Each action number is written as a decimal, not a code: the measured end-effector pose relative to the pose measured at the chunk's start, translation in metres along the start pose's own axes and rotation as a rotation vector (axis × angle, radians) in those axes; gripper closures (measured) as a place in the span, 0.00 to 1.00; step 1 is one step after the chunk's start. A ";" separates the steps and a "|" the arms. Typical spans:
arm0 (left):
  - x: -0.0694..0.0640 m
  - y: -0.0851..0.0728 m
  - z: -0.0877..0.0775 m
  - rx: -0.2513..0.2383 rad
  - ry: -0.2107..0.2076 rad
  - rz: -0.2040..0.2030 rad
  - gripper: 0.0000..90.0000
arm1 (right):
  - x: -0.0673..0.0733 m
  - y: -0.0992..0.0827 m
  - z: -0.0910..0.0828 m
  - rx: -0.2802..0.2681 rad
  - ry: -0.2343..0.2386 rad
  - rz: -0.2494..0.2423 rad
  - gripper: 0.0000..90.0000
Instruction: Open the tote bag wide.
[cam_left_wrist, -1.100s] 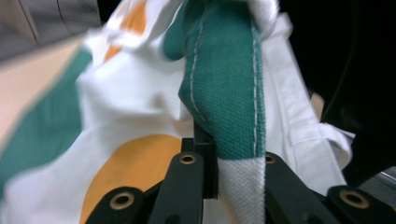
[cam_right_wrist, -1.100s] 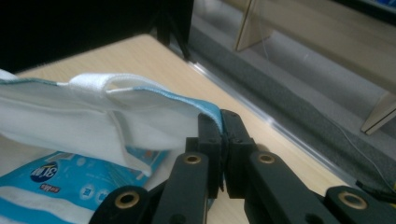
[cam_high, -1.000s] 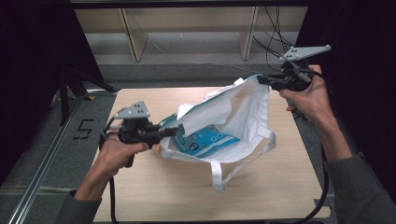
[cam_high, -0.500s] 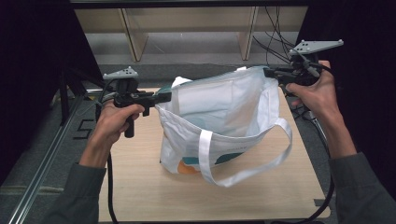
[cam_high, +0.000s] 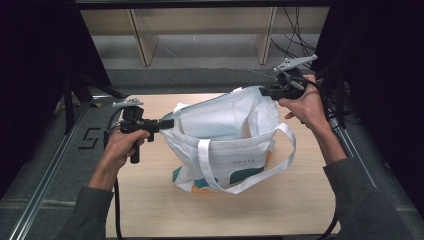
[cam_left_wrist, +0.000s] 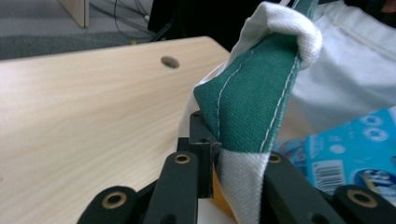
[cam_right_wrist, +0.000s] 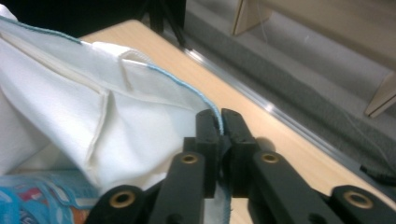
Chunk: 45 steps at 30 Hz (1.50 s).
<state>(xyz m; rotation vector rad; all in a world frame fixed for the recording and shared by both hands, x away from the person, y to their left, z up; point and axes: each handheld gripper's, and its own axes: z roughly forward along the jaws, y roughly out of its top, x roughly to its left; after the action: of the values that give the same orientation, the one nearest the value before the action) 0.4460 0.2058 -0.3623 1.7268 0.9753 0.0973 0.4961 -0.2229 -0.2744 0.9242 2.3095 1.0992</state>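
A white tote bag (cam_high: 225, 150) with green and orange print stands on the wooden table (cam_high: 150, 205), its mouth stretched open between my two grippers. My left gripper (cam_high: 167, 123) is shut on the bag's left rim, where the green lining (cam_left_wrist: 261, 93) folds over the jaws (cam_left_wrist: 218, 149). My right gripper (cam_high: 265, 91) pinches the far right rim. Its jaws (cam_right_wrist: 220, 128) have just been opening a little, and the blue-stitched edge of the cloth (cam_right_wrist: 93, 107) is still pressed between them. A blue printed package (cam_left_wrist: 345, 154) lies inside the bag. One white strap (cam_high: 205, 160) hangs down the front.
Wooden shelf legs (cam_high: 145, 40) stand beyond the table's far edge, with cables (cam_high: 295, 30) at the back right. A metal rail (cam_high: 50, 165) runs along the table's left side. The tabletop has a small round hole (cam_left_wrist: 169, 61).
The bag went from lying slumped to being held up and stretched open. Since then both hands have come down and the bag's bottom rests on the table.
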 end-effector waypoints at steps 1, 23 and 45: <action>0.002 -0.002 0.000 0.000 0.006 -0.006 0.92 | 0.001 -0.001 0.001 0.006 0.008 0.014 0.89; -0.003 0.005 0.000 0.029 0.034 0.002 0.90 | 0.096 -0.027 -0.071 -0.086 0.473 -0.136 0.69; 0.002 0.003 -0.005 0.046 0.040 -0.025 0.75 | 0.133 -0.046 -0.055 -0.091 0.229 -0.366 0.99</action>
<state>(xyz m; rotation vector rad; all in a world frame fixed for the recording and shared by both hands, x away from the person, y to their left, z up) 0.4460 0.2110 -0.3586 1.7600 1.0354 0.0936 0.3528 -0.1778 -0.2891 0.3330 2.4542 1.1842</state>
